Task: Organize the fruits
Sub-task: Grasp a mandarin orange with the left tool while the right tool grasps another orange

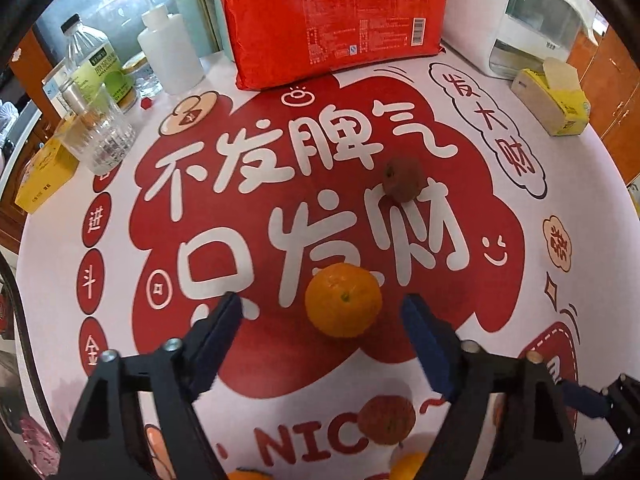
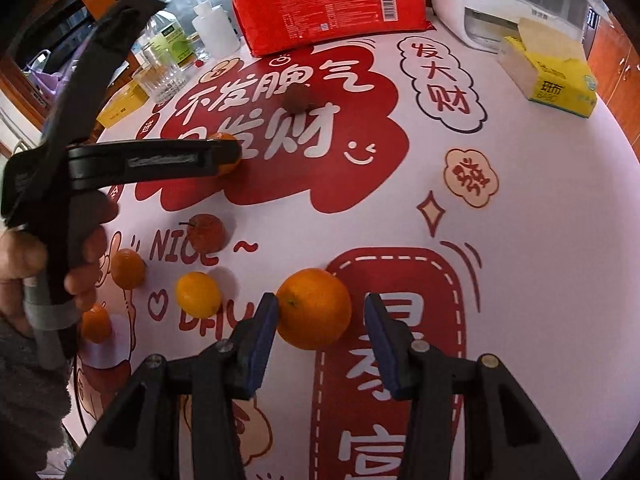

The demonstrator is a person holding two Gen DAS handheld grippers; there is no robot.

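- On your tablecloth (image 1: 500,280) the big white characters read 不发脾气 over 只发财; a cloud bubble at its right says 发大财; near the close edge you can read "NIC", "NICE ~" in the right wrist view
- The red package (image 1: 340,20) is headed 一次性纸杯; it also carries a barcode
- The yellow tissue box (image 2: 556,76) shows 斑布 and "BABO"

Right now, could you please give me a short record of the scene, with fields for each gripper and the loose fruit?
left gripper: open, astride an orange
right gripper: open, left pad touching a larger orange, right pad clear
loose fruit: red fruit, dark fruit, small oranges
surface: printed tablecloth
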